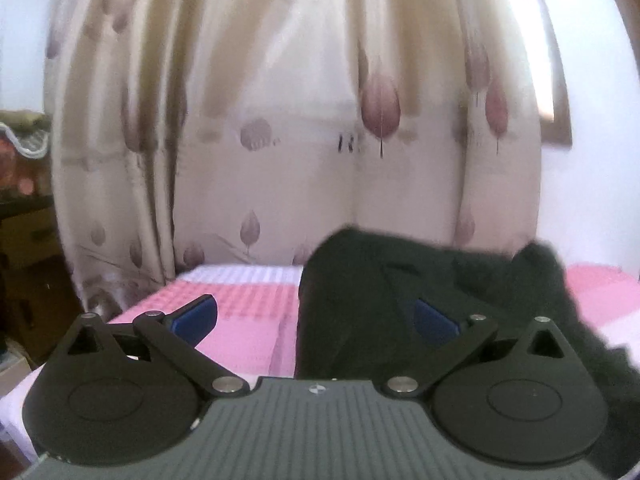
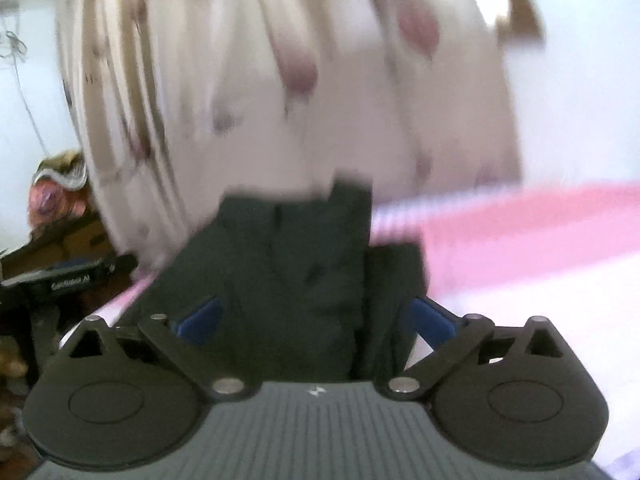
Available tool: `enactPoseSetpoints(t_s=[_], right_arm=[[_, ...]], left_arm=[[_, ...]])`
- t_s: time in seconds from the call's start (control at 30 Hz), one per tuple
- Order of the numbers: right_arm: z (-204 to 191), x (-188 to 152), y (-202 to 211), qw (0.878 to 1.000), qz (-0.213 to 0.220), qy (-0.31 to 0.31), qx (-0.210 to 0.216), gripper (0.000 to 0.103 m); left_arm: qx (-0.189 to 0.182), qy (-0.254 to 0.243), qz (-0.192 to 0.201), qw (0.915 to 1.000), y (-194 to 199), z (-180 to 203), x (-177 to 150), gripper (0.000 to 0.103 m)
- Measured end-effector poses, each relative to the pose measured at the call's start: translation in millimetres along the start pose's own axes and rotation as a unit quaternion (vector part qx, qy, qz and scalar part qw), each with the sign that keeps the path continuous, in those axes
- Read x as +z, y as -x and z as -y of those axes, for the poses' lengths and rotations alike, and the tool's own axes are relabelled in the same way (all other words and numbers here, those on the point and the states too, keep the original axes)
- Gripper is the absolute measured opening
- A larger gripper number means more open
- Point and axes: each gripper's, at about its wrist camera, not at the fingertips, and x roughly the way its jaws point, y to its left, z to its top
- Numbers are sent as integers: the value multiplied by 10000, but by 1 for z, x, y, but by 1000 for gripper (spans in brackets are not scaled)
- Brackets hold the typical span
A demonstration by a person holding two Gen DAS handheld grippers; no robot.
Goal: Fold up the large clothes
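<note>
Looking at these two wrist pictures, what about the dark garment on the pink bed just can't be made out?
- Kind of garment: left wrist view, bunched and dark, no detail shows.
- Its near edge: both views, hidden behind the tongs' bodies.
- Its right end: left wrist view, blurs away at the lens edge.
- Folds and seams: right wrist view, smeared by motion blur.

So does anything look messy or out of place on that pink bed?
The dark garment lies in a rumpled heap on the pink bed cover, its right edge bunched up rather than flat. Nothing looks spilled or damaged.
</note>
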Motion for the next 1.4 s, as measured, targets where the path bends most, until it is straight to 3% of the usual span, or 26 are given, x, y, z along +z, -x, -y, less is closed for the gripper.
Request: enactPoseSetpoints(t_s=[0.1,0.23,0.33,0.43,0.53,0.6,0.77,1.07,1.4], right_arm=[[-10,6,21,9993,345,43,-105,103],[-18,12,32,9997,212,-32,95,103],[-27,10,46,9991,381,153,101,103],[-32,10,58,9986,458,132,233,103],[-38,11,64,9987,445,223,101,103],[-42,11,64,9986,438,280,100,103],[-48,0,52,9987,135,484,-38,103],[-43,-7,41,9990,-283,341,51,103],[-44,-12,37,9985,-459,274,73,103]], left_arm=[[31,146,275,9995,25,2,11,103],[170,70,567,9982,53,8,25,103],[89,38,450,9989,65,10,40,103],[365,27,446,9983,75,15,48,103],[157,180,473,9986,84,14,54,103],[218,179,484,9984,88,17,56,103],[-105,236,287,9993,81,21,49,103],[-45,196,-84,9998,64,21,26,103],[-52,143,-282,9995,57,20,12,103]])
